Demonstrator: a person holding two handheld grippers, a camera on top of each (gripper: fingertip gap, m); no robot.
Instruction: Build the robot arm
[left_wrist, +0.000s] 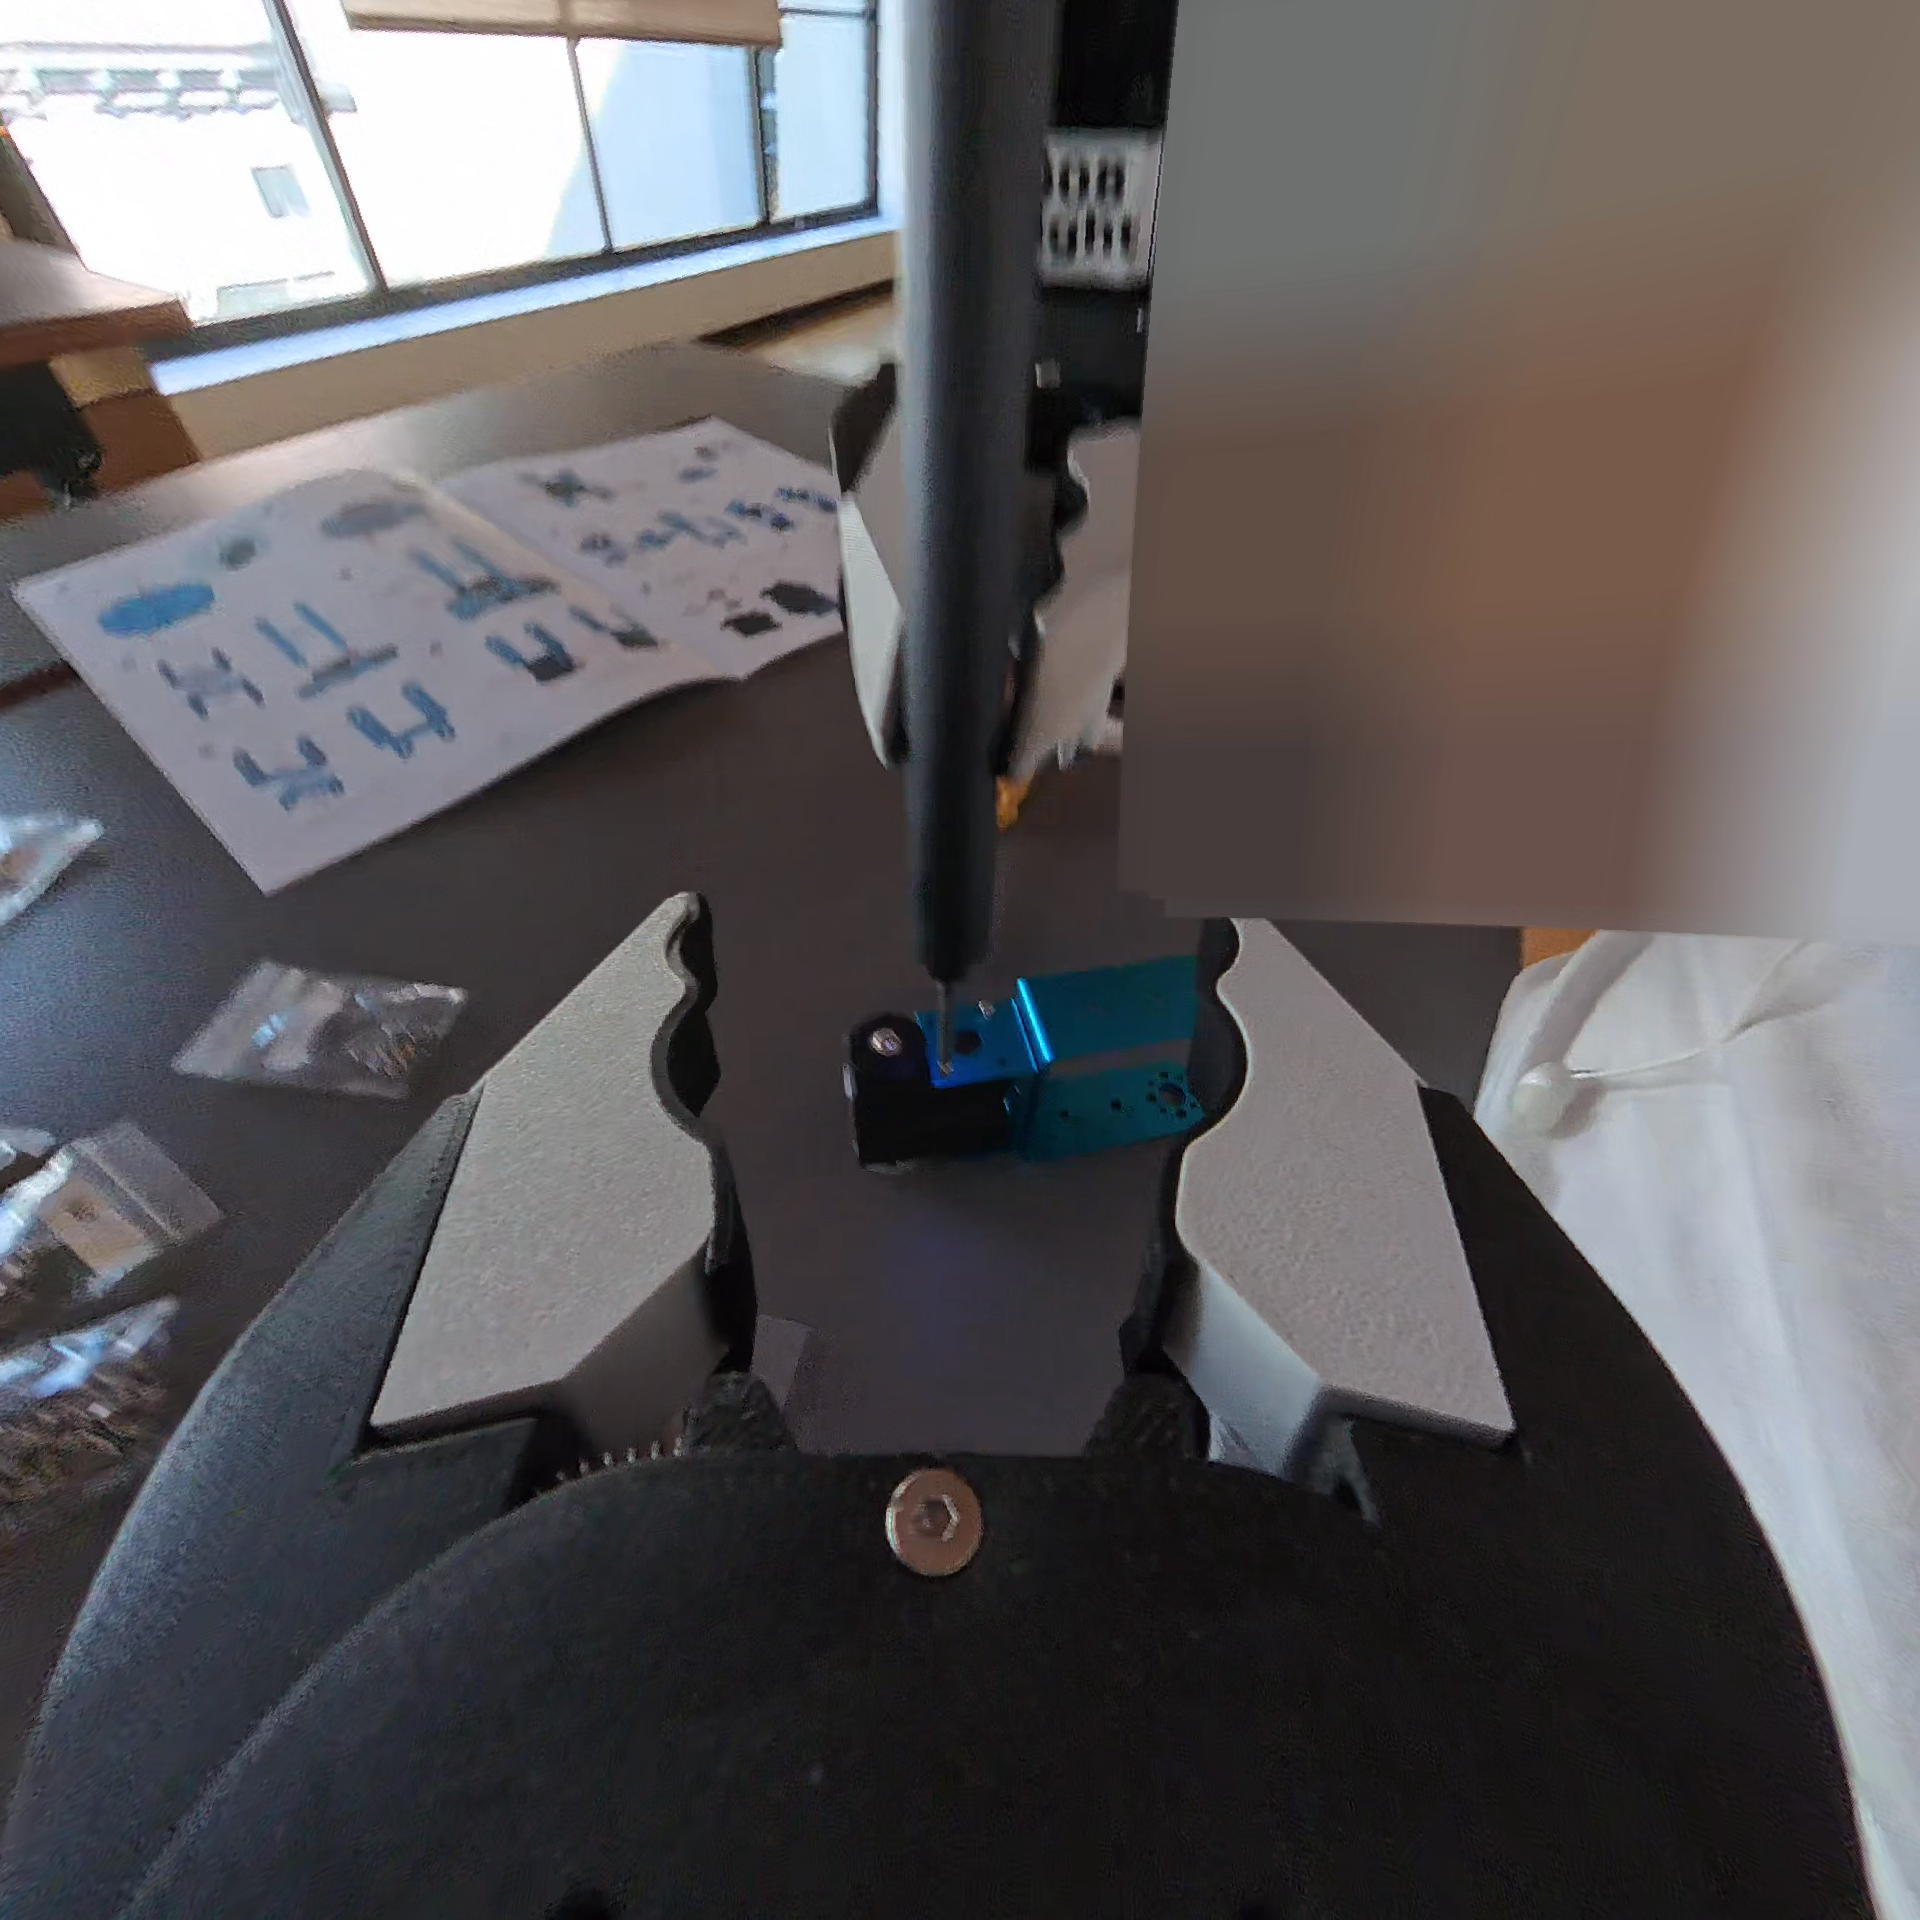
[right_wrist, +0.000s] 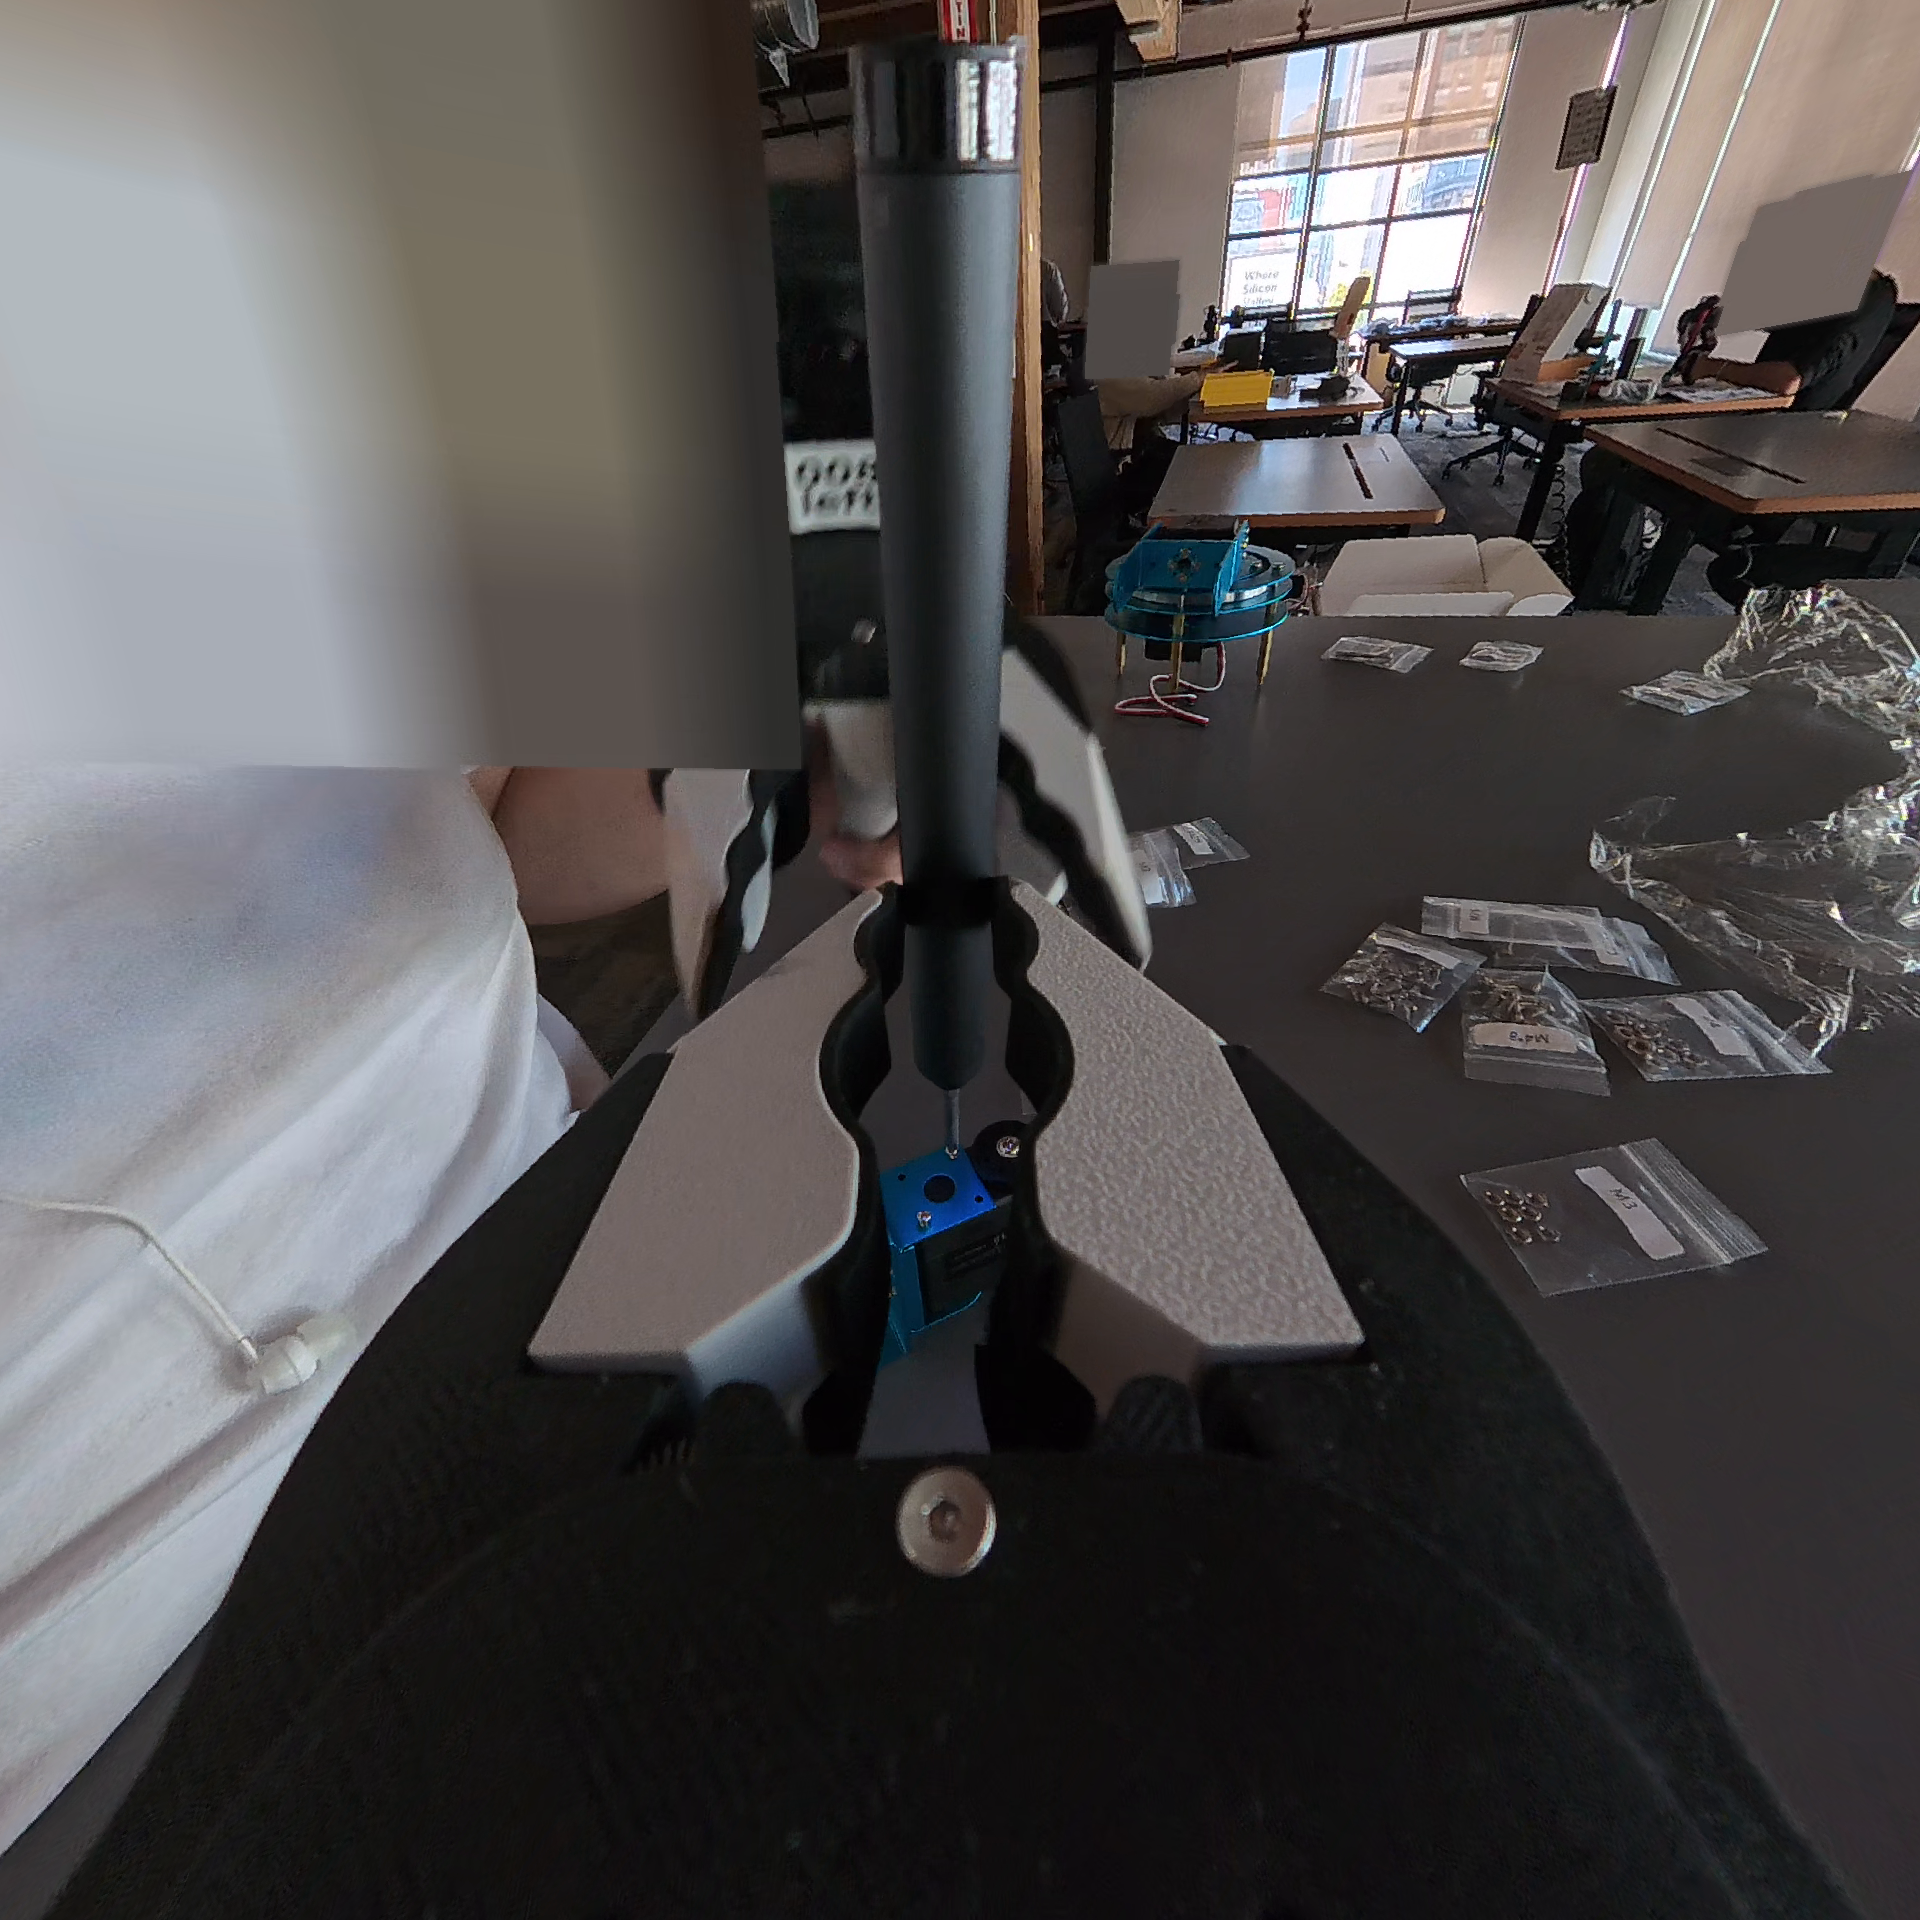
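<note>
1. Far to the left of the left gripper (left_wrist: 961, 1049), small clear bags of hardware (left_wrist: 322, 1023) lie flat on the dark tabletop (left_wrist: 727, 831), within reach but apart from the work.
2. Ahead and left of it, an open instruction booklet (left_wrist: 416, 634) lies face up, likely so its diagrams can be read during the work.
3. The left gripper's jaws stand wide apart and hold nothing. Between its fingertips, a blue metal bracket with a black servo (left_wrist: 997, 1070) sits on the tabletop; the right-hand finger seems close to the bracket's far end, perhaps to steady it, though contact cannot be told.
4. A dark slim screwdriver (right_wrist: 940, 623) stands upright, its thin bit resting on a screw on top of the bracket, so the bit can turn squarely.
5. The right gripper (right_wrist: 945, 914) is clamped on the screwdriver's lower barrel near its fingertips, with the bracket directly beneath them.
6. Right of this gripper lie more hardware bags (right_wrist: 1610, 1226) and crumpled clear wrap (right_wrist: 1787, 831); farther ahead stands a blue round assembly on legs (right_wrist: 1195, 592).
</note>
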